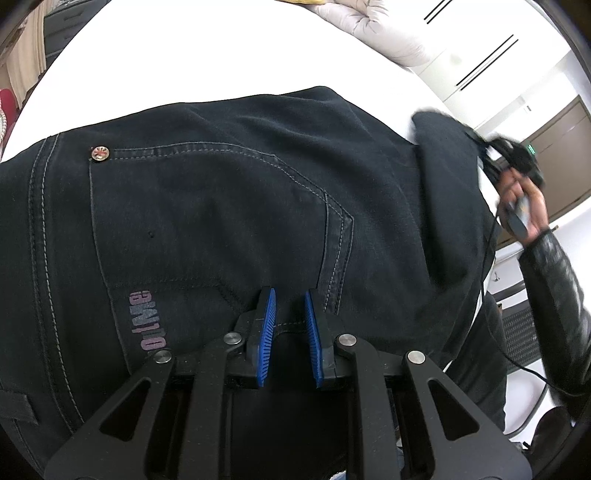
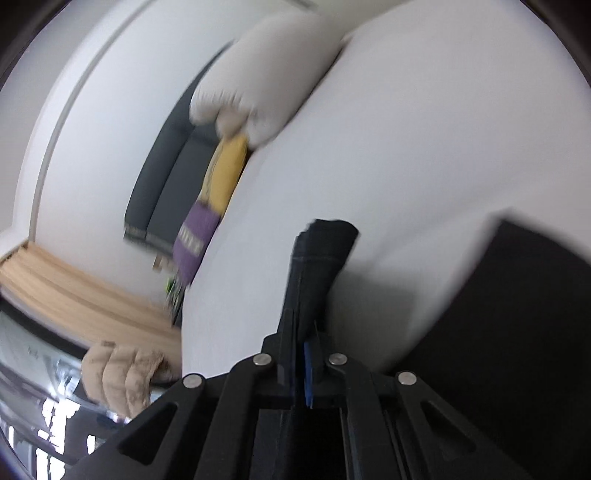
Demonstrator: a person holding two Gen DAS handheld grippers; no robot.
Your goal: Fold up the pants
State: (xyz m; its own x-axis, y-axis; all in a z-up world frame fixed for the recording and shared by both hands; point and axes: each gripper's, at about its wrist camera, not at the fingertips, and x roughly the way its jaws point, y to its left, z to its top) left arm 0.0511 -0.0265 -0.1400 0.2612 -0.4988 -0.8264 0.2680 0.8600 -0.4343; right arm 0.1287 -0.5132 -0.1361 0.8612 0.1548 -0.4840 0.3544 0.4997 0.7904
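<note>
Dark navy jeans [image 1: 221,206] lie on a white bed, back pocket with a brass rivet and pink lettering facing up. My left gripper [image 1: 290,299] is open, its blue pads just above the pocket near the seat, holding nothing. My right gripper [image 2: 304,321] is shut on a leg end of the jeans [image 2: 317,254], lifted above the bed; the view is blurred. In the left wrist view the lifted leg end [image 1: 443,147] hangs at the right from the other hand-held gripper [image 1: 517,158]. More dark fabric [image 2: 517,314] lies at the right.
The white bed surface [image 2: 424,129] spreads around the jeans. A white pillow [image 2: 266,77] and a yellow and purple item [image 2: 214,192] lie at its far edge. A pale padded cover [image 1: 369,26] sits at the back. A beige cloth [image 2: 122,376] is off the bed.
</note>
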